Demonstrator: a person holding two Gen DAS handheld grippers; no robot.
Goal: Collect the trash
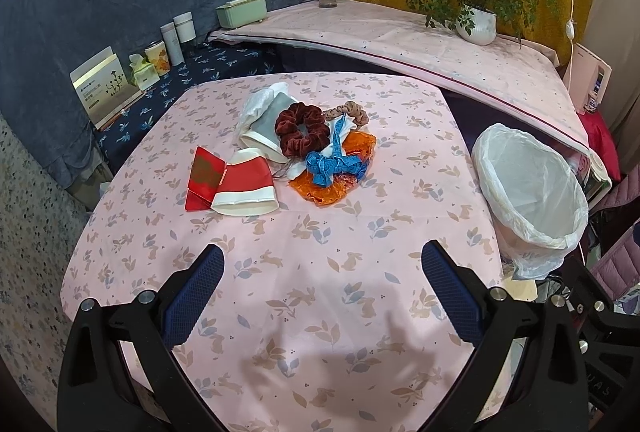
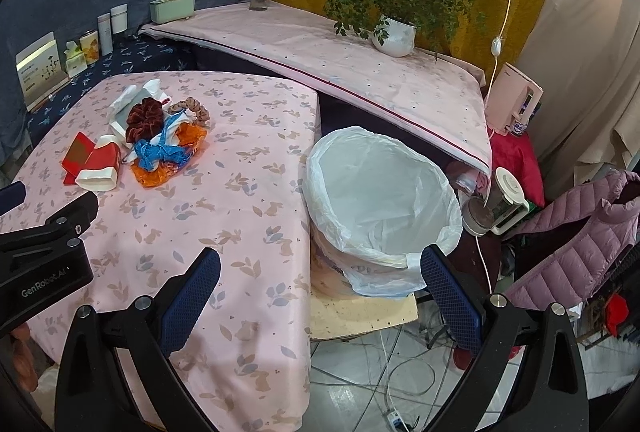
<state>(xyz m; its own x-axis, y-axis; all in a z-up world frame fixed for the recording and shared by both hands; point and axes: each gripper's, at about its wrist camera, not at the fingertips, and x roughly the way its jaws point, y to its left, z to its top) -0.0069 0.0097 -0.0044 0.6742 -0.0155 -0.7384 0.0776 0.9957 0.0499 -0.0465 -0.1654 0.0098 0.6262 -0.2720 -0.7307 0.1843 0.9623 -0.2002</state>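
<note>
Nothing held yet: left gripper (image 1: 322, 286) hovering above the near part of the pink cloth-covered surface (image 1: 420, 168), fingers (image 1: 200, 296) spread wide and empty; right gripper (image 2: 320, 290) off the surface's right edge, just short of the bin, fingers (image 2: 450, 296) equally wide and empty. Trash heaped toward the far left of the surface: a red-and-white paper cup (image 1: 245, 190) on its side touching a red envelope (image 1: 203, 178), a grey-and-white cup (image 1: 266, 130) on its side behind, an orange crinkled wrapper (image 1: 334, 188) under a tangle of blue ribbon (image 1: 334, 165), with a maroon scrunchie (image 1: 298, 130) and a beige scrunchie (image 1: 349, 112) lying on and beside the pile. White-lined bin (image 2: 380, 200) beside the surface's right edge, mouth open and seemingly empty. Probably best to start with the red-and-white cup, nearest and clear of the tangle: approach low from the front, close across the flattened wall rather than the rim, lift clear before swinging right. Worth judging whether the scrunchies count as trash at all; cannot tell from here. Ribbon likely to drag the wrapper along, so a pinch at the knot may take both. Release only once well over the bin's mouth, since the loose liner could catch a finger.
</note>
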